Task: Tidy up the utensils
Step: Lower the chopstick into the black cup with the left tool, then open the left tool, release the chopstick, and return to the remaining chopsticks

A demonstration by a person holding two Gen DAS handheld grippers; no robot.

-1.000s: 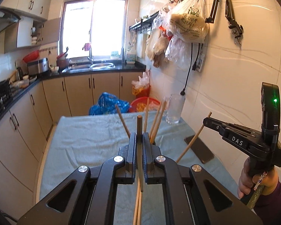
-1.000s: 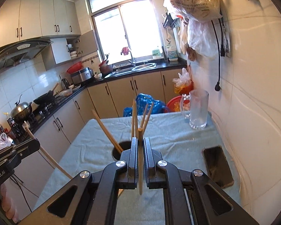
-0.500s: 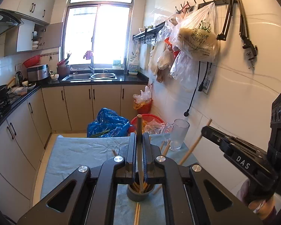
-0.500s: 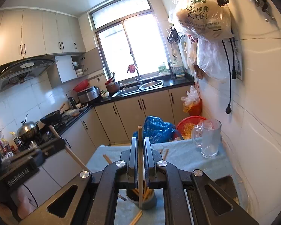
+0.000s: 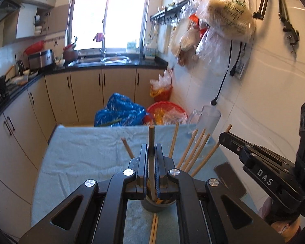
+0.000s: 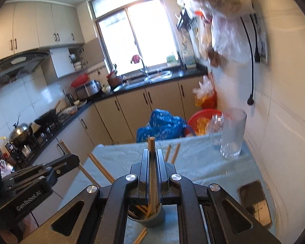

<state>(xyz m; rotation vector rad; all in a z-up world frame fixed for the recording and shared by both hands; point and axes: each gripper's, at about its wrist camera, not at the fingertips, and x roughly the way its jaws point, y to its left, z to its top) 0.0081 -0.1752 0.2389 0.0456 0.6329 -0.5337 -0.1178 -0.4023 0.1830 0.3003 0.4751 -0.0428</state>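
- The left gripper (image 5: 151, 158) has its fingers pinching one chopstick (image 5: 151, 140) – the stick stands straight up between them.
- The right gripper (image 6: 151, 160) also pinches a chopstick (image 6: 152, 148) that points straight up.
- A grey cup (image 6: 152, 218) sits on the table (image 6: 201, 162), just below both grippers. It has many more chopsticks in it, and they lean out in different ways.
- In the left wrist view, the same cup (image 5: 152, 206) shows under the fingers, with sticks fanning out to the right.
- Two loose chopsticks (image 5: 153, 229) lie flat on the blue cloth (image 5: 81, 154) right in front of the cup.
- The right gripper's side shows white letters that read "DAS" (image 5: 264, 177).
- The left gripper's side shows the words "GenRobot.AI" (image 6: 28, 201).
- A clear glass mug (image 6: 232, 134) stands on the far right corner of the table, well apart from the cup.
- A dark phone (image 6: 254, 202) lies flat near the right edge of the table, close to the wall.
- A plastic bag (image 5: 227, 14) with green writing hangs on the wall – the writing is too blurry to read.
- A blue bag (image 5: 122, 111) and a red basket (image 5: 166, 109) sit on the floor past the table.
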